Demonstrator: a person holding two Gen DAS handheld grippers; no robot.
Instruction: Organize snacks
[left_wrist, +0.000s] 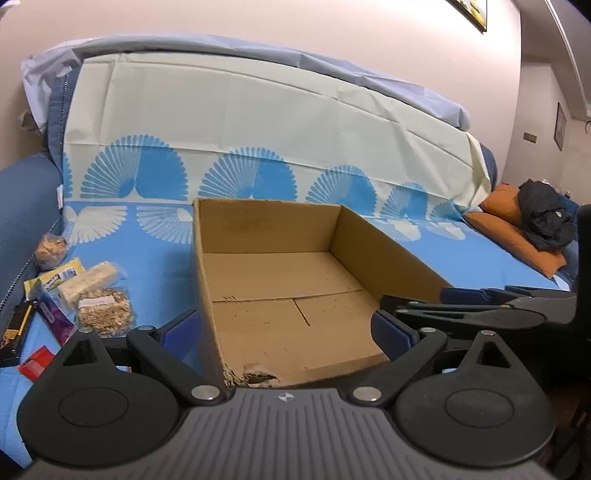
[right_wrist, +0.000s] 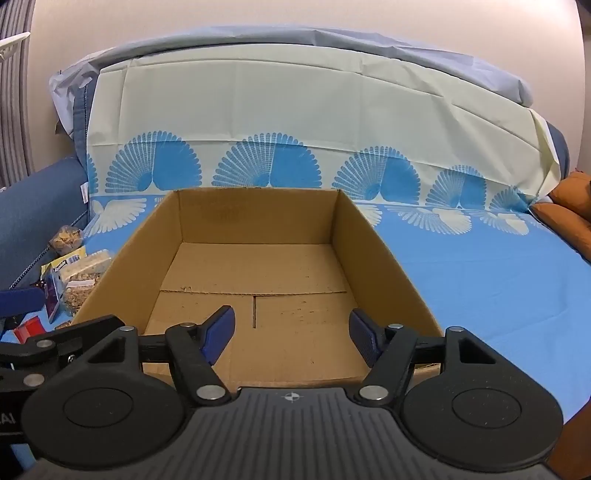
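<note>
nothing packed yet; cardboard box (right_wrist: 258, 266) bare, snacks (left_wrist: 92, 295) piled beside it; my left gripper (left_wrist: 286, 328) and right gripper (right_wrist: 291, 332) both gape, holding nothing

Cardboard box (right_wrist: 258, 266) on sofa (right_wrist: 480, 280); snacks (left_wrist: 92, 291) left of box.

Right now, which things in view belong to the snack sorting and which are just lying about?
Part of the job:
- cardboard box, nothing in it
- snack packets piled left of the box
- left gripper, open
- right gripper, open, nothing between its jaws

Just lying about:
- orange cushion
- dark clothing heaped on the cushion
- patterned sheet under everything
</note>
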